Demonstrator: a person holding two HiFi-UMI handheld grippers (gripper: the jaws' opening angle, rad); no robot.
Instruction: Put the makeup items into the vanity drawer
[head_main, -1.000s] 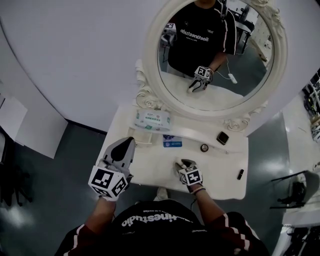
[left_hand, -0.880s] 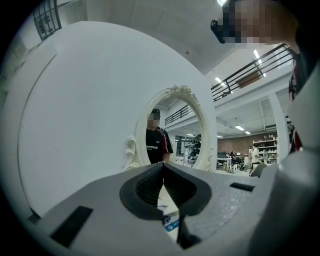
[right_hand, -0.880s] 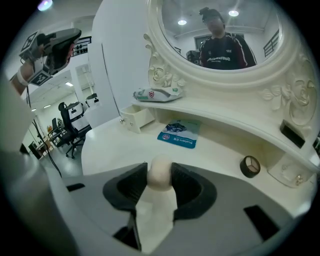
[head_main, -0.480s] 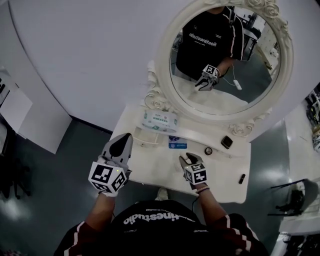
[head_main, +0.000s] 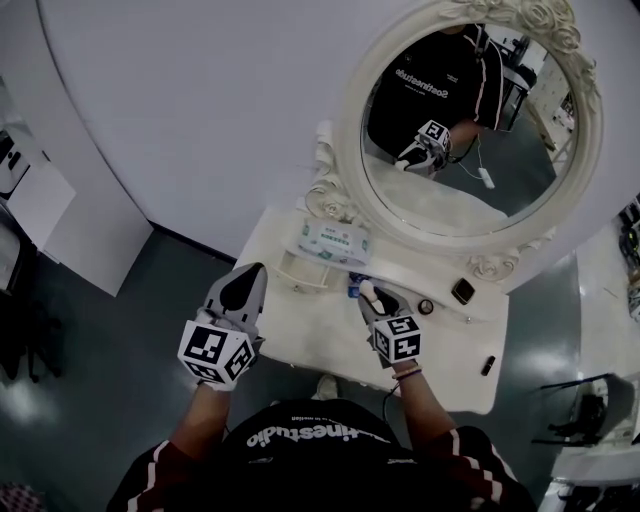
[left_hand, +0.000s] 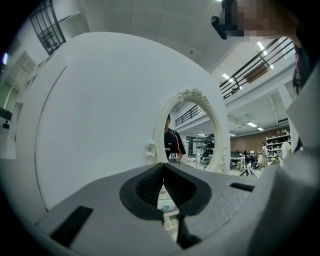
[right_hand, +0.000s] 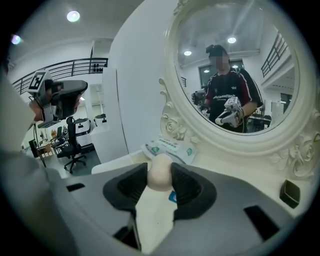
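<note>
The right gripper (head_main: 372, 300) has its pads (right_hand: 131, 186) pressed on either side of a cream, egg-shaped sponge (right_hand: 160, 176). The sponge sits far out toward the tips, with its rounded end poking past them, and it is held clear above the table (head_main: 450, 360). The left gripper (left_hand: 163, 172) is closed, tips meeting, with nothing between them.

Just below and beyond the right tips lies a blue box (head_main: 356, 289). Further ahead a pack of wipes (right_hand: 172, 147) lies against the foot of the mirror (head_main: 470, 130). To the left of the right tips, and just ahead of the left ones, is what looks like a shallow open drawer (head_main: 300, 277). I cannot be sure of its depth. To the right of the right tips sit a round compact (head_main: 426, 306) and a dark square one (head_main: 462, 291). A small dark stick (head_main: 487, 365) lies well off toward the table's right edge.

The weak point is the hold. A soft, round sponge held this near the tips could squirt forward if the squeeze tightens, or slide out if the gripper tips further down. If let go from this height it would likely bounce and roll, perhaps off the table's front edge. The way to the drawer passes over the box and beside the wipes, so a low carry could nudge either. The left gripper is close to the drawer and could get in the way.
</note>
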